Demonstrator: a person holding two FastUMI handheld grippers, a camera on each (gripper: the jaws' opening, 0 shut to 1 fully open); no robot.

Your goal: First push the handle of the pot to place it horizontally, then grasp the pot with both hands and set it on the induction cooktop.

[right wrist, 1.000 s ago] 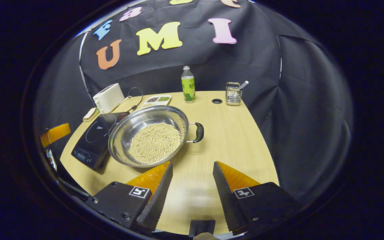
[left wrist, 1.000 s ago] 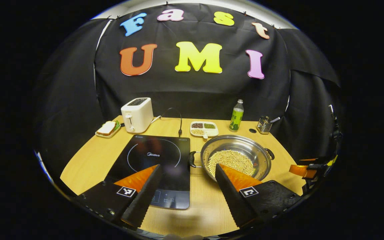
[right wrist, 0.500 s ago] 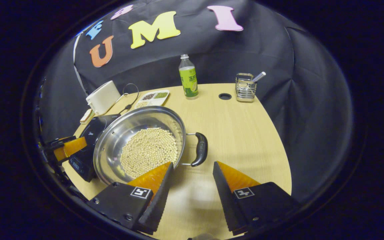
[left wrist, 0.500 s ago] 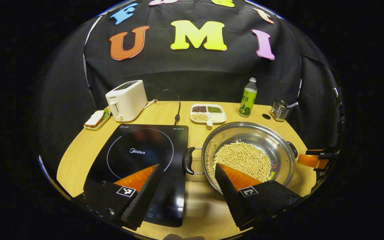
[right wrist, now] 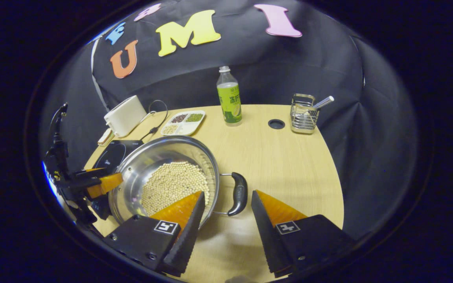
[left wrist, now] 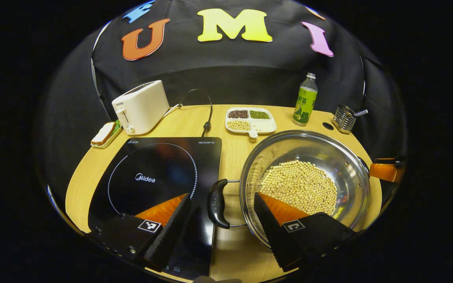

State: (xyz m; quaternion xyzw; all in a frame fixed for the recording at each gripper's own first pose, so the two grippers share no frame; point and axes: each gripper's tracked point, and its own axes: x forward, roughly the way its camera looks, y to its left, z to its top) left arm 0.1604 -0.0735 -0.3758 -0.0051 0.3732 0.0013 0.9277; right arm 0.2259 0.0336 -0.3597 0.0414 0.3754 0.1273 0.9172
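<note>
A steel pot with pale beans stands on the wooden table, just right of the black induction cooktop. Its two black handles point left and right. My left gripper is open, and the pot's left handle lies between its fingers without touching them. In the right gripper view the pot sits at the lower left. My right gripper is open around the right handle. The left gripper shows beyond the pot, and the right gripper shows at the pot's far side.
Along the back stand a white toaster with its cable, a bread plate, a sectioned dish of beans, a green bottle and a wire basket. Bare table lies right of the pot.
Both grippers have moved forward and down toward the pot. Each handle now lies between a pair of open fingers. The pot has stayed in place.
</note>
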